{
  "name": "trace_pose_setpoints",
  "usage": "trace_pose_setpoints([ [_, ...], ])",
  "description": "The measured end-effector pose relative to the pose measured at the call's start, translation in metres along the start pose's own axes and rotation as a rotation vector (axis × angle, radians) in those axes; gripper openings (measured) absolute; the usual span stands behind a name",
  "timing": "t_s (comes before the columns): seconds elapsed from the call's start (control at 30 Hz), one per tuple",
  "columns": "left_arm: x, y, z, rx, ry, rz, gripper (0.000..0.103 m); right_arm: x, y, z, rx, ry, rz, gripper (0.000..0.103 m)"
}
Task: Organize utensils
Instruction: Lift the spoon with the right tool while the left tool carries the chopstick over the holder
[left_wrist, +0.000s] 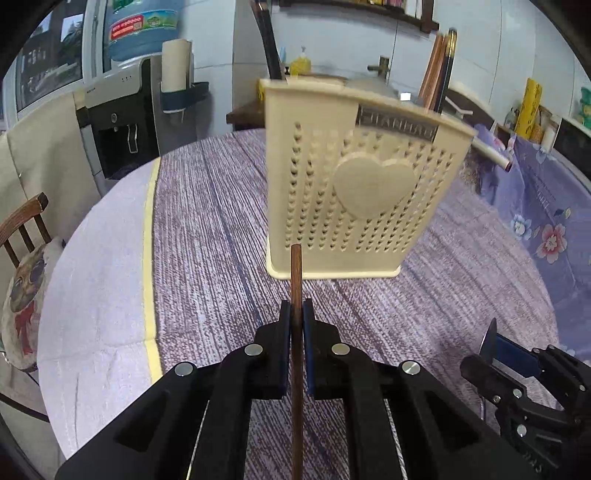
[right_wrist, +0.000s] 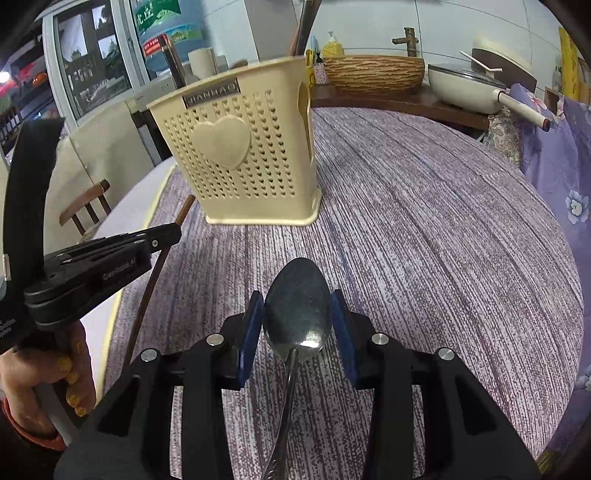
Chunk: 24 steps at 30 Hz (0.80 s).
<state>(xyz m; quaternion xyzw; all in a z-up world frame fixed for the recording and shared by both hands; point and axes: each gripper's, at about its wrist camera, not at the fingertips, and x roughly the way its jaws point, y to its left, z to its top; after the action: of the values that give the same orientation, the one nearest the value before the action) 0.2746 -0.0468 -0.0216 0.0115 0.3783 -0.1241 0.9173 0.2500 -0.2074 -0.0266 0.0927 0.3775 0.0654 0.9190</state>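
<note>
A cream holder (left_wrist: 354, 192) with heart-shaped holes stands upright on the purple-clothed table (left_wrist: 221, 221), with chopsticks (left_wrist: 439, 70) sticking out of its top. Near it, the left gripper (left_wrist: 296, 317) is clamped on a brown chopstick (left_wrist: 296, 280) pointing toward the holder's base. The right gripper (right_wrist: 298, 317) pinches a metal spoon (right_wrist: 297, 321) by its bowl, the handle running back toward the camera.

Each fisheye looks forward along its own gripper fingers, low over the purple tablecloth (left_wrist: 207, 221). Both face the cream utensil holder (left_wrist: 354, 192) near frame centre, close by; each catches the other gripper at its edge: lower right, and middle left.
</note>
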Motion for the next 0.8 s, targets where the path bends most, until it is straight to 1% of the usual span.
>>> trace_pose_setpoints([
  [0.17, -0.038, 0.004, 0.008, -0.024, -0.087, -0.032, 0.007, -0.025, 0.001, 0.011, 0.003, -0.061, 0.048, 0.038],
  [0.37, -0.082, 0.009, 0.021, -0.037, -0.19, -0.072, 0.007, -0.051, 0.008, 0.024, -0.011, -0.112, 0.079, 0.038],
  [0.5, -0.104, 0.008, 0.026, -0.034, -0.249, -0.078, 0.007, -0.06, 0.011, 0.03, -0.023, -0.133, 0.082, 0.038],
  [0.8, -0.115, 0.006, 0.03, -0.024, -0.286, -0.078, 0.007, -0.069, 0.018, 0.047, -0.059, -0.153, 0.106, 0.038],
])
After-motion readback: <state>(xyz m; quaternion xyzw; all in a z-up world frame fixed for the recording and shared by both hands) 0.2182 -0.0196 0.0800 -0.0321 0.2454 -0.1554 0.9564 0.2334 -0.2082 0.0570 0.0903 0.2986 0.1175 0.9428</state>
